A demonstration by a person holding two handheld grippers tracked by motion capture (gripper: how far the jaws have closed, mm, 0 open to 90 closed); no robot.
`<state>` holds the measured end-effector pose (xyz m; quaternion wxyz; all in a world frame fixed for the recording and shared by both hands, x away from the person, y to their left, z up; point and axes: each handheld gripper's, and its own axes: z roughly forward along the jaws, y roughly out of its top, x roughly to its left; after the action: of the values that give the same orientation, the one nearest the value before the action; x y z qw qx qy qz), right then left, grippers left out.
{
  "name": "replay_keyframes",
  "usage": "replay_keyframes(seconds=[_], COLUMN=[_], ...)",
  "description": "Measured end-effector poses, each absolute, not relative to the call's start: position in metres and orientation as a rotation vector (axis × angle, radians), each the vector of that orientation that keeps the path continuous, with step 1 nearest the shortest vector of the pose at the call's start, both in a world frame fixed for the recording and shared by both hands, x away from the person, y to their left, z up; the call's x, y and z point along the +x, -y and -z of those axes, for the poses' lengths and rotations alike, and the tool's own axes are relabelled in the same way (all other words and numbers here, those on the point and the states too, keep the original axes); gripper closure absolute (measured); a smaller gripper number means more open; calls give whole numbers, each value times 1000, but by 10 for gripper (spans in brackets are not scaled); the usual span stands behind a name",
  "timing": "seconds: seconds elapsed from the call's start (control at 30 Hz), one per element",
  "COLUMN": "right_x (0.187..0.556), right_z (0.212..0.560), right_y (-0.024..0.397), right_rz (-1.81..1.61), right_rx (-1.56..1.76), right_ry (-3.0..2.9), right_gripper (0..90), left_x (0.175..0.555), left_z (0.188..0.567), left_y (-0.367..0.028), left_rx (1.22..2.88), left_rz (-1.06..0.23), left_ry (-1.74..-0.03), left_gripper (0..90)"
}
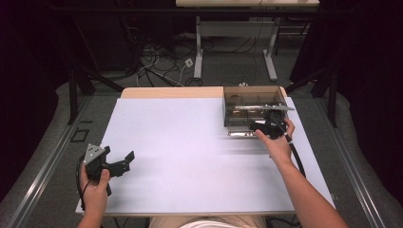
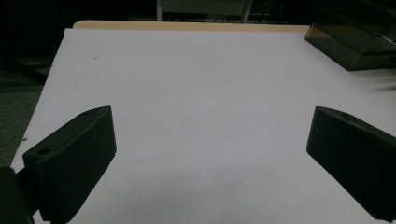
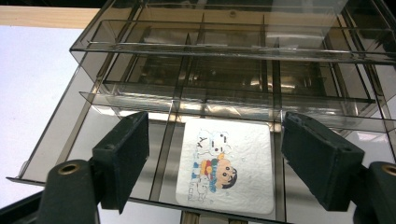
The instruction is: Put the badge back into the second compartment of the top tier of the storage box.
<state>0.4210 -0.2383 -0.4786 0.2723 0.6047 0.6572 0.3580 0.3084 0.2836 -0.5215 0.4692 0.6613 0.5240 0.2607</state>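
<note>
A smoky clear plastic drawer box (image 1: 249,107) stands at the table's far right; its low drawer (image 3: 84,126) is pulled out toward me. In the drawer's middle compartment lies a white square packet (image 3: 226,165) printed with a cartoon child. My right gripper (image 1: 263,126) is at the drawer's front, open, its jaws standing to either side of the packet in the right gripper view (image 3: 212,163) without touching it. My left gripper (image 1: 122,162) is held low over the table's near left, open, with nothing between its jaws (image 2: 210,154). The drawer box's corner (image 2: 355,42) shows at upper right there.
The white tabletop (image 1: 190,152) spreads wide between the two hands. A wooden edge (image 1: 171,91) runs along the table's far side. Behind it are desk legs (image 1: 198,57) and loose cables (image 1: 157,66) on the floor. Dark curtains flank both sides.
</note>
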Motion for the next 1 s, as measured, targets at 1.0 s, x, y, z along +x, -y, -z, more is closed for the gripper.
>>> replay_keyframes(seconds=[1.0], right_x=[403], right_z=[468], right_y=[226], right_rz=[-1065], right_rx=[1467], right_ry=[-1841], right_gripper=[0], left_x=[309], left_z=[522], left_y=[-281], left_rx=[1619], left_rz=[-634], left_ry=[-1280], left_gripper=[18])
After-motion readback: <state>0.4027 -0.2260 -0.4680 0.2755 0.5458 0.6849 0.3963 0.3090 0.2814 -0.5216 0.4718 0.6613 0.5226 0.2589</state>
